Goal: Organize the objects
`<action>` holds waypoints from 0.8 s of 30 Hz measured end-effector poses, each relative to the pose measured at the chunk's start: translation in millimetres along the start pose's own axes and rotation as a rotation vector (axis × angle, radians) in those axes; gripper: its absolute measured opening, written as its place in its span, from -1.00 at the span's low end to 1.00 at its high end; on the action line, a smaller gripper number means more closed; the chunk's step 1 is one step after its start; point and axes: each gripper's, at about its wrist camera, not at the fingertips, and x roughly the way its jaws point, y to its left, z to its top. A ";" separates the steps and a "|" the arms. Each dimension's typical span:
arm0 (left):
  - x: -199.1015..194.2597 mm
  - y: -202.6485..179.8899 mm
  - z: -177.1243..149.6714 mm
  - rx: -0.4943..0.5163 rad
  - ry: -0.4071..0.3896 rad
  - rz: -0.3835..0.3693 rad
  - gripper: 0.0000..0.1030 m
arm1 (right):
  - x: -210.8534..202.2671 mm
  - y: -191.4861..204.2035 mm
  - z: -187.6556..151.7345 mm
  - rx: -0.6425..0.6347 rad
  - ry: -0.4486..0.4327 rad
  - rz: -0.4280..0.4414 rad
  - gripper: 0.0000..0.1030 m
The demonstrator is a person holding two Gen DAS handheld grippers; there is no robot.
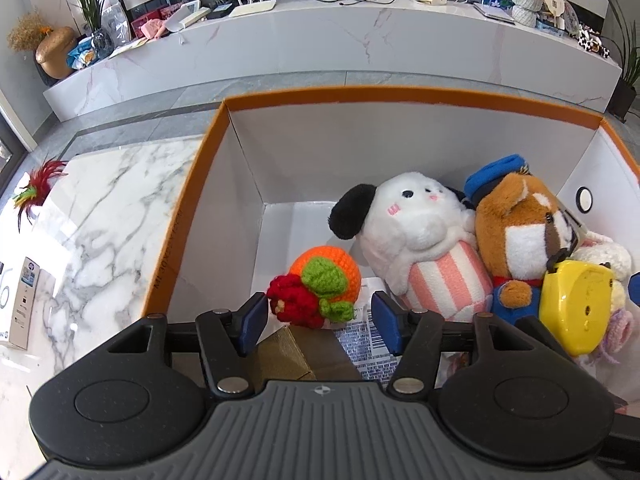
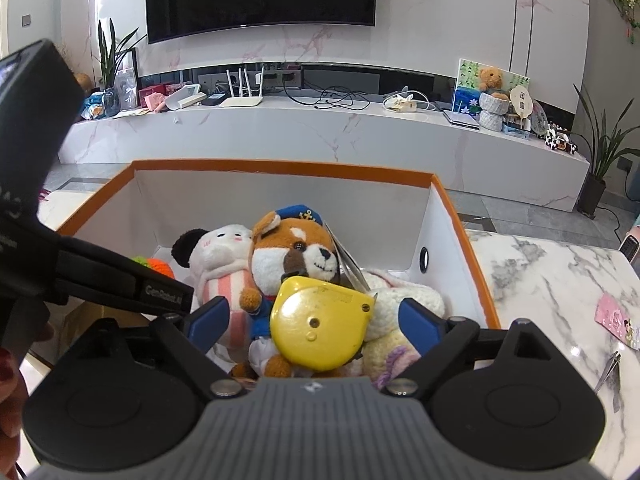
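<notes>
While both grippers hover over the orange-rimmed box (image 1: 400, 94) on the marble table (image 1: 112, 200), the left gripper (image 1: 318, 316) is spread wide and empty above the crocheted orange toy (image 1: 320, 276). The right gripper (image 2: 312, 320) is likewise parted, its blue pads (image 2: 208, 322) flanking but not touching the yellow tape measure (image 2: 320, 320), which lies on the brown sailor plush (image 2: 296, 252) beside the white dog plush (image 2: 216, 256).

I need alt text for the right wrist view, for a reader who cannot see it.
The right gripper is open above an orange-rimmed box of soft toys, with a yellow plastic object between its fingers. Behind it sit a brown bear in a blue cap and a white plush with black ears; the left gripper reaches in from the left.
</notes>
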 end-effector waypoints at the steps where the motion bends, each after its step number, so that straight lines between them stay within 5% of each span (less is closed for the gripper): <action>1: -1.6 -0.1 0.0 0.001 -0.004 0.000 0.33 | -1.1 -0.2 -0.1 0.000 -0.001 -0.001 0.78; 16: -9.8 5.5 -4.2 -0.002 -0.004 -0.052 0.51 | -10.6 1.3 0.7 -0.003 -0.008 0.003 0.80; 24: -26.0 16.1 -7.5 -0.029 -0.044 -0.016 0.55 | -21.6 4.8 1.9 -0.008 -0.011 -0.008 0.81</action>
